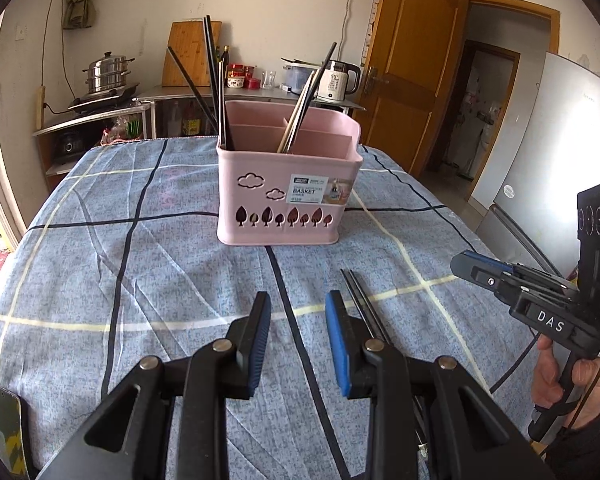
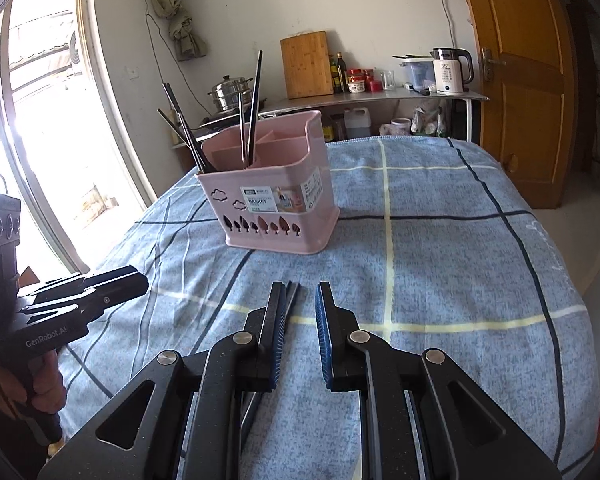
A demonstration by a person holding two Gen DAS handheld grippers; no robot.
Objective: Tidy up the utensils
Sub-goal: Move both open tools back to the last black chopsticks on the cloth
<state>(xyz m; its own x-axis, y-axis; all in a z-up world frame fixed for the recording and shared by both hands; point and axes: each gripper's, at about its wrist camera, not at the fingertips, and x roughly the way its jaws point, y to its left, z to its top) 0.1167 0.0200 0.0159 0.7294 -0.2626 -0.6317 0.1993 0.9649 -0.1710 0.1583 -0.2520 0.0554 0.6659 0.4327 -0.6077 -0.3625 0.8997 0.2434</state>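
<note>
I hold both grippers low over the near edge of the table, each empty. The left gripper (image 1: 298,344) has its jaws spread, blue ribbed pads facing each other across a gap; the right gripper (image 2: 300,336) is likewise spread, nothing between its pads.

The step in hand, as I judge it, is the pick-up of the last loose pair of chopsticks (image 1: 362,300). They lie flat on the cloth, side by side and touching, just right of my left gripper's right finger and just beside the right gripper's left finger (image 2: 277,332), running partly beneath it.

The pink plastic basket (image 1: 286,192) stands farther off at mid-table: rounded corners, cloud and tree cut-outs, a paper label, inner dividers. Dark chopsticks (image 1: 214,80) lean in its left compartment; paler ones (image 1: 300,116) lean near the central divider.

The next move calls for shifting one gripper sideways until the pair lies between its pads, then closing on both sticks together. They are thin, smooth and hard, likely to roll or scissor apart. The tablecloth (image 1: 140,280), a soft blue woven check with creases, may be caught up by the pads.
</note>
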